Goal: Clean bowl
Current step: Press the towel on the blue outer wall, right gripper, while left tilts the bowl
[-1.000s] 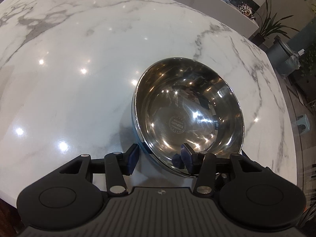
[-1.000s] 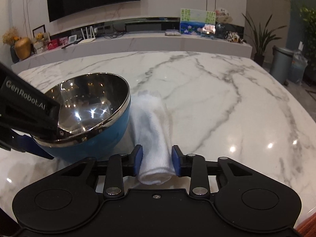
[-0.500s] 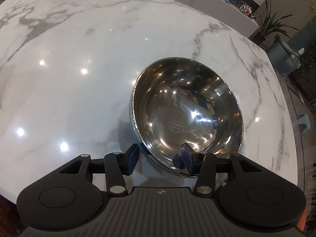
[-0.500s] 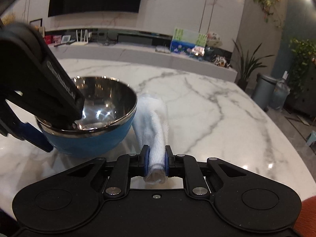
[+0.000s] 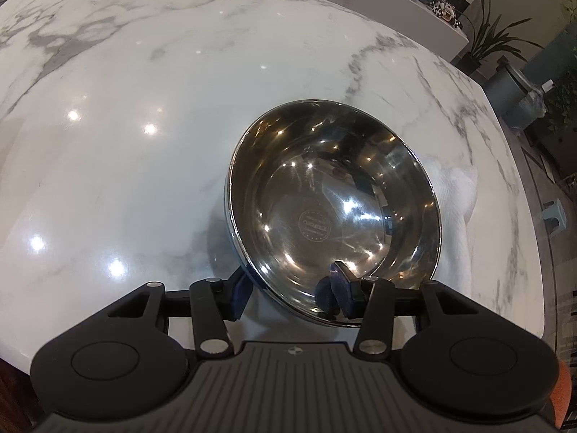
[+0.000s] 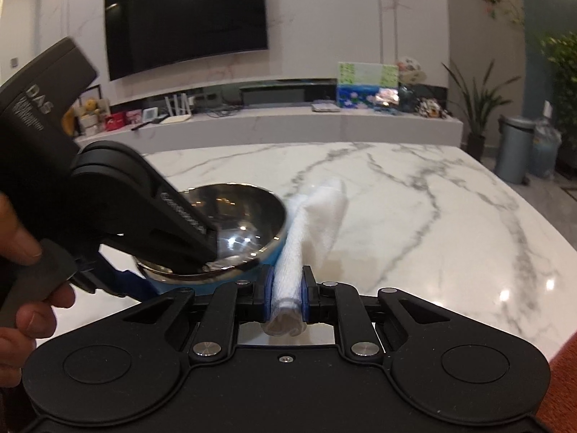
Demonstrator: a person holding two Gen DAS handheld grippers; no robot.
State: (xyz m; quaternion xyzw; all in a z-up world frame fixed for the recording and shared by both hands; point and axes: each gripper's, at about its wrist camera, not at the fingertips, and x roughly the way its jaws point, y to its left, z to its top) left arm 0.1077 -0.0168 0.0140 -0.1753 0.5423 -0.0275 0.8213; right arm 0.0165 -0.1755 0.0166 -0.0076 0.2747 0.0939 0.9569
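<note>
A steel bowl (image 5: 331,213) with a blue outside sits on the white marble table (image 5: 144,108); it also shows in the right wrist view (image 6: 234,216). My left gripper (image 5: 288,288) straddles the bowl's near rim, one finger outside and one inside, with a wide gap between the pads, so it looks open. My right gripper (image 6: 286,296) is shut on a rolled white cloth (image 6: 299,238) and holds it just right of the bowl. The cloth shows behind the bowl in the left wrist view (image 5: 458,195).
The table's right edge (image 6: 541,252) is close to the right gripper. The left gripper's body (image 6: 108,209) and a hand (image 6: 21,252) fill the left of the right wrist view. A shelf with a TV, plants and a bin stand beyond the table.
My right gripper closed on the cloth and lifted its near end off the table. The bowl stayed between the left fingers with little movement.
</note>
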